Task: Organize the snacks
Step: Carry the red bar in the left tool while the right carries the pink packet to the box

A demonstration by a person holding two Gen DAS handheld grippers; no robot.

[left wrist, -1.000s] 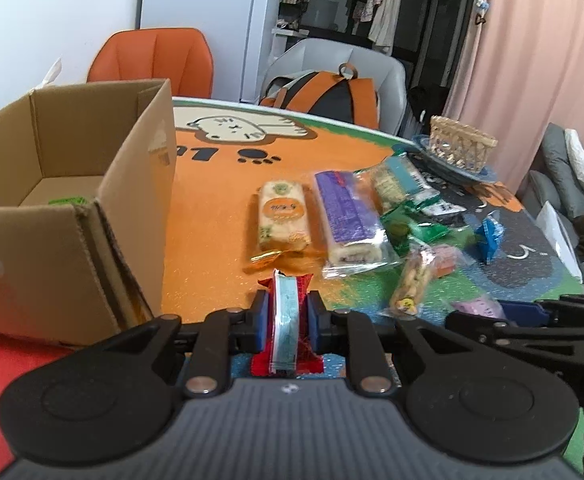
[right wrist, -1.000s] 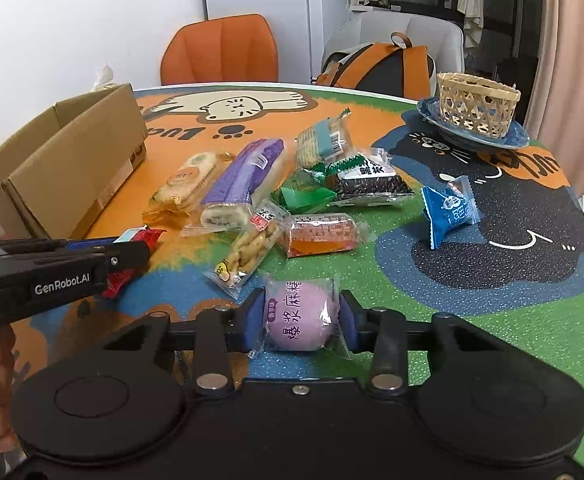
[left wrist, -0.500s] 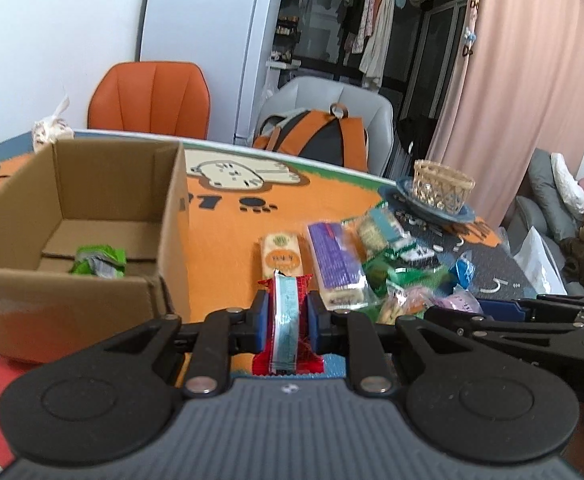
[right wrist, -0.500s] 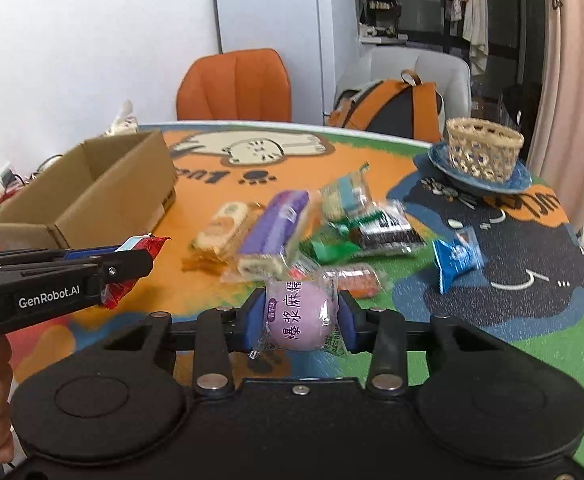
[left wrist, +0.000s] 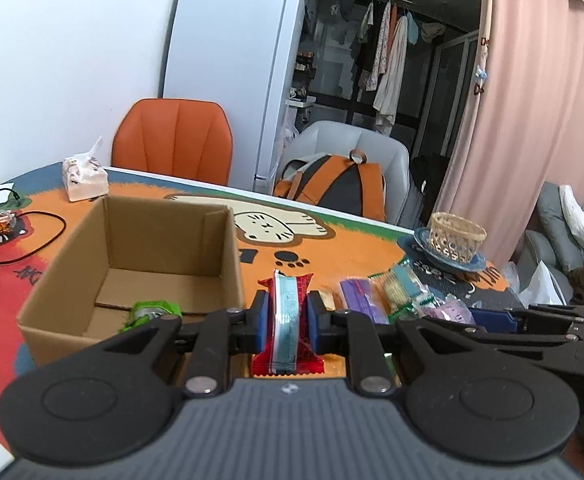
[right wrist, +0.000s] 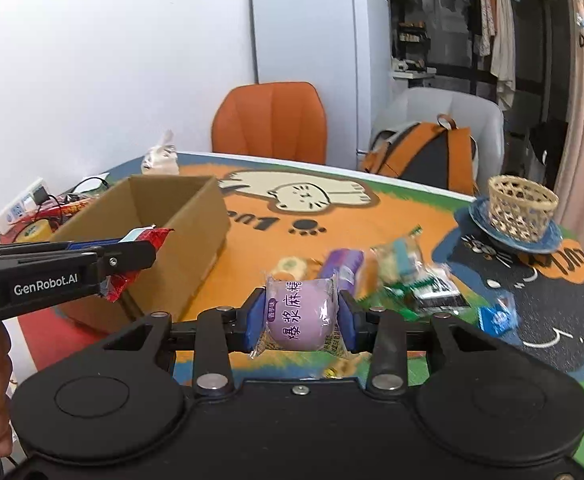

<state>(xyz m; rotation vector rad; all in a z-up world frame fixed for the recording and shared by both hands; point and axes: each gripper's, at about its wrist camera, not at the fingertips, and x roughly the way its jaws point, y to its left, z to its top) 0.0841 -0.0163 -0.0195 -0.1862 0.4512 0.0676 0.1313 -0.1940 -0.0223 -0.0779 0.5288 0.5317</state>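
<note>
My left gripper (left wrist: 286, 322) is shut on a flat red snack packet (left wrist: 288, 326) with a pale blue stripe, held on edge above the table, just right of the open cardboard box (left wrist: 228, 264). A green packet (left wrist: 152, 312) lies inside that box. My right gripper (right wrist: 300, 317) is shut on a round purple mochi pack (right wrist: 301, 316), lifted over the table. In the right wrist view the left gripper (right wrist: 132, 250) reaches in from the left in front of the box (right wrist: 196, 216). Several loose snacks (right wrist: 395, 272) lie in the table's middle.
A woven basket on a blue plate (right wrist: 521, 210) stands at the far right. A tissue pack (left wrist: 84, 178), cables and a power strip (right wrist: 24, 204) sit beyond the box. An orange chair (left wrist: 172, 140) and a grey chair with a backpack (left wrist: 339, 184) stand behind the table.
Both grippers have risen with their packets held, so the table looks farther below. The box's inside and its green packet came into the left wrist view.
</note>
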